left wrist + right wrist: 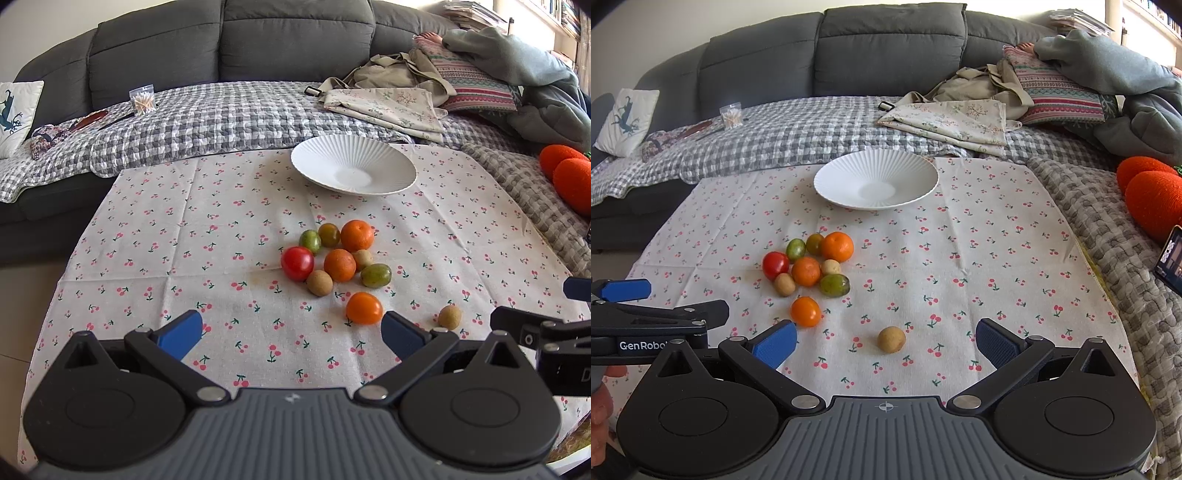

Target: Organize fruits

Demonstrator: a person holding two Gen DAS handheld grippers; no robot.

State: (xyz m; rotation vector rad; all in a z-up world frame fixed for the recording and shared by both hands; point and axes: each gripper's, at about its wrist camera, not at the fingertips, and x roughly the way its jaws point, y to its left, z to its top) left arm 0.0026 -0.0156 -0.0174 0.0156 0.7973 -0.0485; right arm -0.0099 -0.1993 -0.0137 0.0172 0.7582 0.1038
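Several small fruits lie in a cluster (334, 258) (809, 266) on the cherry-print cloth: a red tomato (297, 263), two oranges, green and tan ones. An orange tomato (364, 308) (805, 311) lies nearer, beside my left gripper's right finger. A lone tan fruit (450, 316) (892, 339) sits apart, between the fingers of my right gripper (886, 345), which is open and empty. My left gripper (291, 332) is open too, holding nothing. A white ribbed plate (354, 164) (876, 180) stands empty at the cloth's far edge.
A grey sofa with a checked quilt (221, 118) lies behind the table, with folded cloths, a bag and cushions (1060, 92) on it. Orange plush balls (1152, 195) and a phone (1171, 264) rest at the right. A hand (600, 417) shows at the lower left.
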